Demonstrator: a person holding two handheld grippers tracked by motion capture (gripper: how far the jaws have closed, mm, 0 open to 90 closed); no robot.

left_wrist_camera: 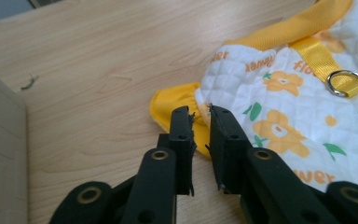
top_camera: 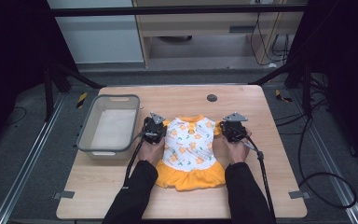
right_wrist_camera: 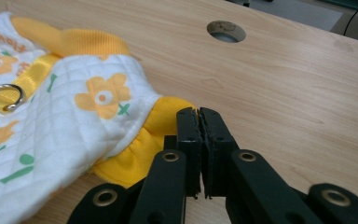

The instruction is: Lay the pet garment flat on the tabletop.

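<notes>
Left gripper (left_wrist_camera: 200,114) jaws slightly apart at one yellow sleeve (left_wrist_camera: 168,105); right gripper (right_wrist_camera: 199,116) clamped on the other sleeve (right_wrist_camera: 168,116). Dress (top_camera: 190,149) flat, mid-bench (top_camera: 270,154) — unfolded, bin (top_camera: 109,123) empty; likely early stage.

Light wooden table (top_camera: 270,154) on a dark grey carpeted floor (top_camera: 28,154), in a dim work area.

The table has rounded corners and a small round hole (top_camera: 211,98) near its far edge, toward 12 o'clock. Metal floor rails (top_camera: 25,170) run past it at 9 and 3 o'clock. Black frame legs (top_camera: 70,74) slant down at 10 and 2 o'clock, under a dark crossbar (top_camera: 177,10) at 12. Behind it stand a pale wall panel (top_camera: 98,32) and a light wood cabinet (top_camera: 200,23). Black cables (top_camera: 307,154) loop across the floor at 3 o'clock.
</notes>
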